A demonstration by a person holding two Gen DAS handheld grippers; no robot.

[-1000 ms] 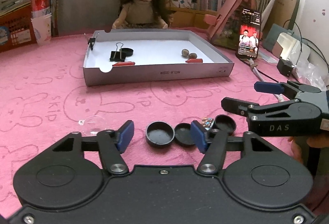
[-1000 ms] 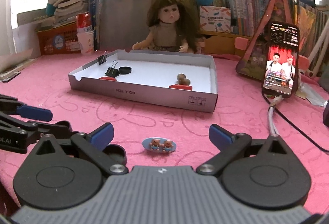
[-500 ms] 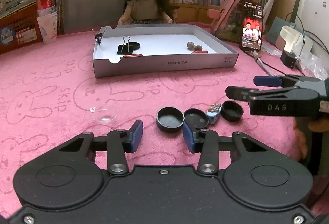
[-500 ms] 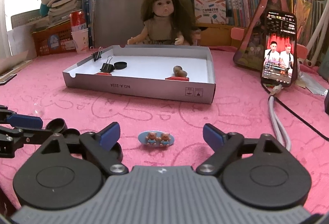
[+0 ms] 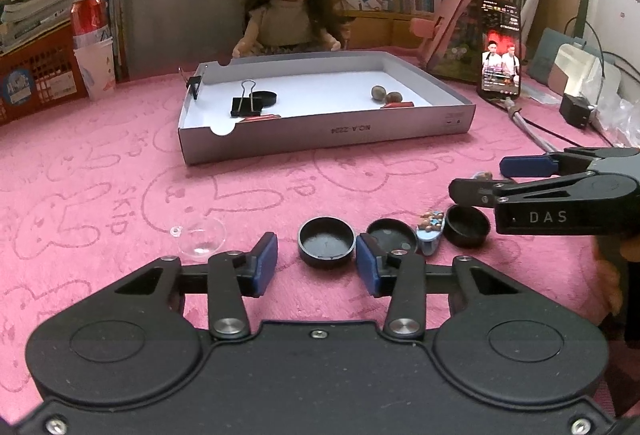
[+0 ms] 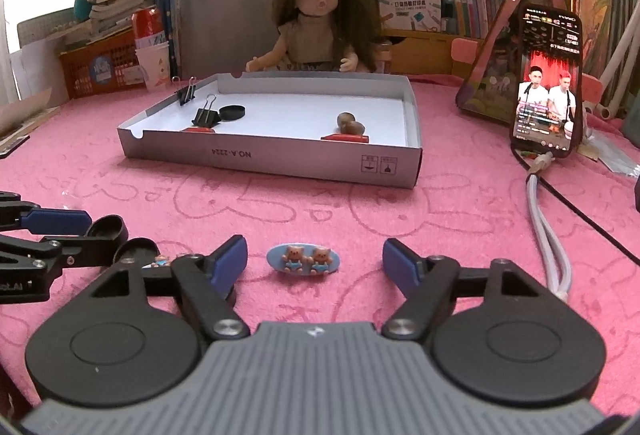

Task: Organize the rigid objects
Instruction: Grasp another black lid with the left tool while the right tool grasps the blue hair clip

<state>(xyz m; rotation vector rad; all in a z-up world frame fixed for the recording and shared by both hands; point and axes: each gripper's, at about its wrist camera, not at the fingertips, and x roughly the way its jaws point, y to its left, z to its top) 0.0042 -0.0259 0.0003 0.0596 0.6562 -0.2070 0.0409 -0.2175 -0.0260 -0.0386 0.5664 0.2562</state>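
Two grippers are held low over a pink cloth (image 5: pixel 100 163). The left gripper (image 5: pixel 316 265) has its blue pads set apart, with a black round cap (image 5: pixel 326 241) seen just beyond and between them; whether the right pad touches the cap's rim cannot be told, and the cap rests on the cloth, not clamped. A second black cap (image 5: pixel 391 234) lies just beside it, partly hidden by the right pad, then a small blue clip (image 5: pixel 430 231) and a third black cap (image 5: pixel 466 225). A clear dome (image 5: pixel 202 239) lies near the left pad. The right gripper (image 6: pixel 315 261) has just been closing, yet its pads are still well apart; a blue oval clip with two bears (image 6: pixel 304 261) lies between them, untouched. Farther back a shallow grey box (image 6: pixel 272 155) is seen, holding binder clips (image 6: pixel 206 115), a black lid (image 6: pixel 232 112), two brown nuts (image 6: pixel 349 123) and red pieces (image 6: pixel 345 137).
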